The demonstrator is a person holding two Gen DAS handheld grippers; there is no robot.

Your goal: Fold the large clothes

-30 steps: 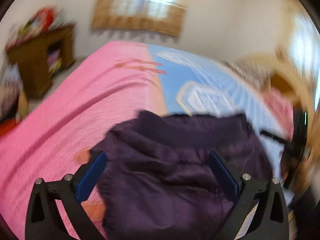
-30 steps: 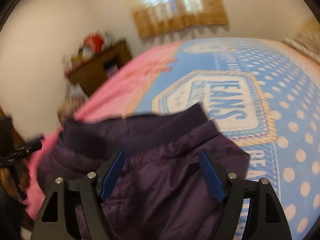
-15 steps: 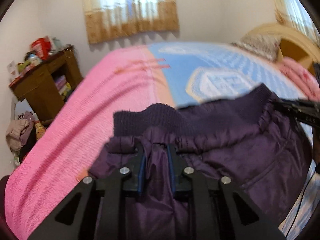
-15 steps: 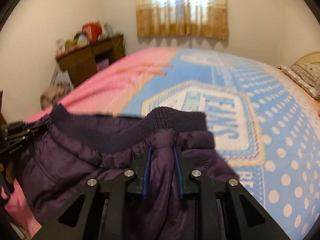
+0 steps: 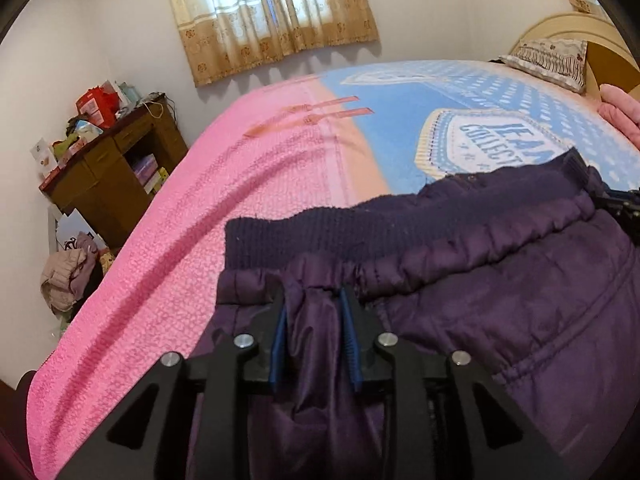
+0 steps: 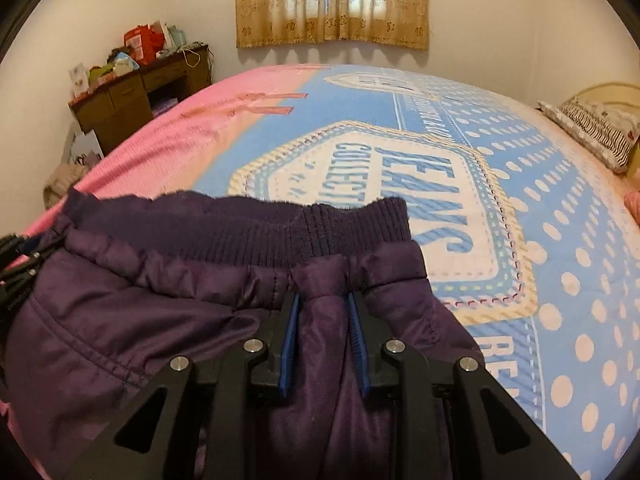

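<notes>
Gripping a bunched fold of the purple jacket (image 5: pixel 500 292) just below its ribbed hem (image 5: pixel 360 228), the left gripper (image 5: pixel 316 316) has its blue pads (image 5: pixel 279 340) pressed on the shiny fabric from both sides, though the jaws are easing apart a little. The right gripper (image 6: pixel 322 312) pinches a like fold of the jacket (image 6: pixel 140 308) under the hem (image 6: pixel 320 228) near the other corner; its pads (image 6: pixel 289 340) also press the cloth while the jaws open slightly.

The jacket hangs stretched between the two grippers, hem edge uppermost, above the near side of the bed. In the left view the right gripper shows at the far right edge, at the garment's other corner.

Behind the jacket lies the bedspread (image 6: pixel 520 168), pink on the left and blue with white dots and a printed badge on the right. A striped pillow (image 6: pixel 600 136) sits at the headboard end. A brown desk (image 6: pixel 132 104) cluttered with boxes stands against the wall by the bed's far corner, and a curtain (image 6: pixel 332 0) covers the window.
</notes>
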